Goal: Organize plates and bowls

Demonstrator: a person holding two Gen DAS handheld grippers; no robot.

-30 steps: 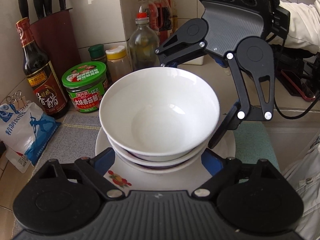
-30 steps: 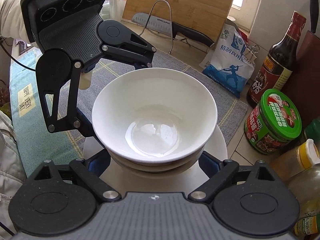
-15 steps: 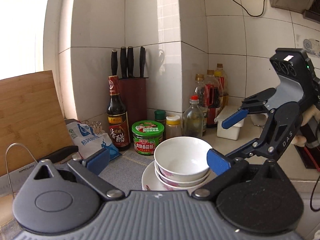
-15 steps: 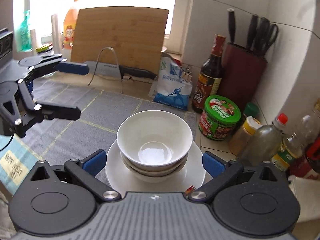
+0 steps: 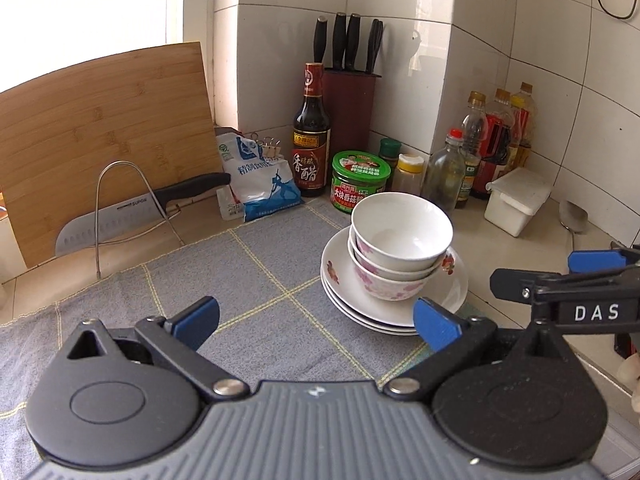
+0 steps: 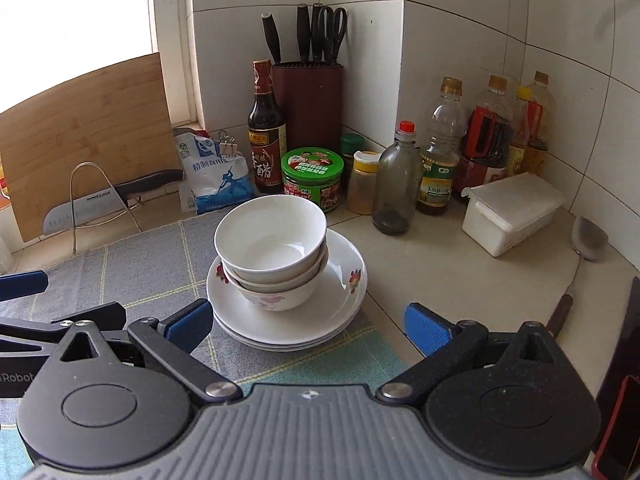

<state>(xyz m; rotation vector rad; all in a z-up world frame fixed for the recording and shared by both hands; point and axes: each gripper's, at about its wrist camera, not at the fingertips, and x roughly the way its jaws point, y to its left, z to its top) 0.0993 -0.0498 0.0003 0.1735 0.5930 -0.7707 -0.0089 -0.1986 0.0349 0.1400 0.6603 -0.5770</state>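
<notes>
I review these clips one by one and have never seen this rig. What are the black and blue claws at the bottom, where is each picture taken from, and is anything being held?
Each claw is a handheld two-finger gripper with a camera looking along its fingers. One picture comes from the left gripper, the other from the right gripper; each also shows in the other's view. Both are open and hold nothing. On the counter, partly on a grey cloth, stands a stack of plates with nested bowls on top. Behind are a green-lidded jar, bottles, a knife block and a cutting board.
</notes>
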